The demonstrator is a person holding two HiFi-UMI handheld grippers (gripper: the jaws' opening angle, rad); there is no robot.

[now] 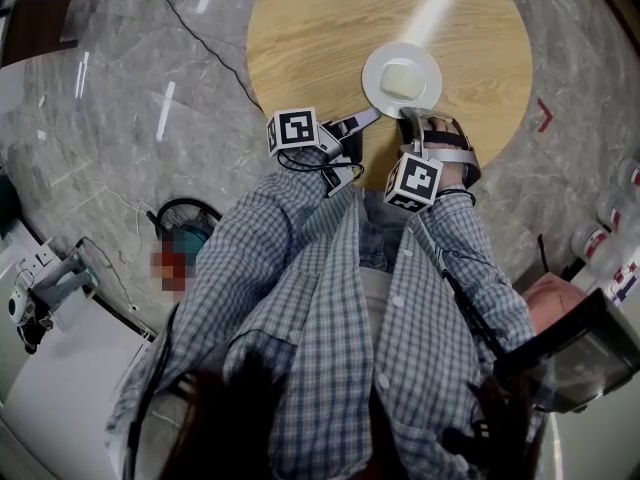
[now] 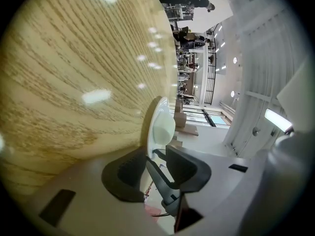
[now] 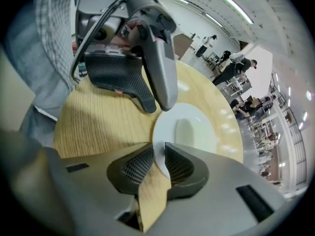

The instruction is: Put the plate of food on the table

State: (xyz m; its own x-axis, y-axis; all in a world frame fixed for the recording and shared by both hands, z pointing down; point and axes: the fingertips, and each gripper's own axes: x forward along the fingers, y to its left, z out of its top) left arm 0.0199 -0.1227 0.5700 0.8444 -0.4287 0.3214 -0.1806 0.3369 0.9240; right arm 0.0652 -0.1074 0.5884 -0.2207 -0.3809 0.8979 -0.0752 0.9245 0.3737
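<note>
1 plate [image 1: 374, 76], left gripper [image 1: 370, 116], right gripper [image 1: 414, 117] clamping rim

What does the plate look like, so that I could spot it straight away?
Find the round wooden table on the grey floor. Near its edge by the person is a small white plate bearing one pale block of food, the only dish there, gripped at its rim by the right gripper.

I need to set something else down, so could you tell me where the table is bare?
The table is bare left of the plate, beyond it, and to its right up to the rim. The near edge is crowded: the left tool and right tool both grip the plate there.
</note>
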